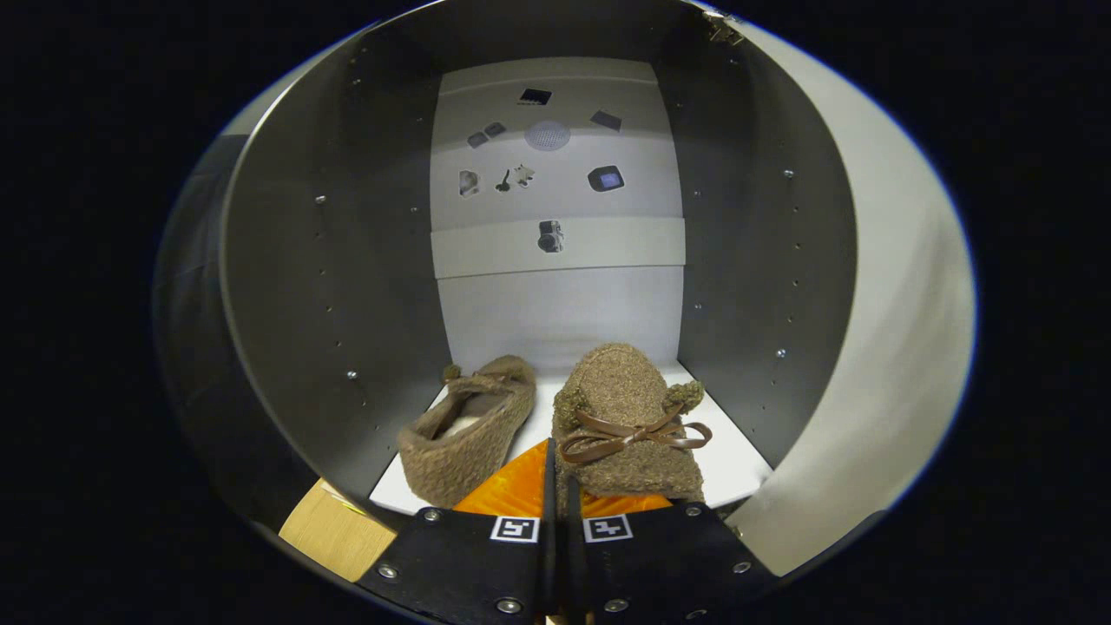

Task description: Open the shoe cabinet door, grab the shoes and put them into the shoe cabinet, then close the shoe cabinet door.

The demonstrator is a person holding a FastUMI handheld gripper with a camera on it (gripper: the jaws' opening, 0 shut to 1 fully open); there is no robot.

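Fingers of the gripper point(555, 486) are pressed together on the heel edge of the right shoe point(627, 425), which rests on the white shelf point(738, 464) of the shoe cabinet point(347, 286). Left shoe point(469, 430) lies just ahead and left of the fingers, on the same shelf, apart from its mate.

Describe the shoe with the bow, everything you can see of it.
The shoe with the bow is a brown, fuzzy, wool-like slipper with a rounded toe pointing into the cabinet, a shiny brown ribbon bow across its top and small pompoms at each side. It sits upright on the white cabinet shelf, right of the other shoe and apart from it. The gripper has its jaws nearly together at the heel edge; a grip cannot be confirmed.
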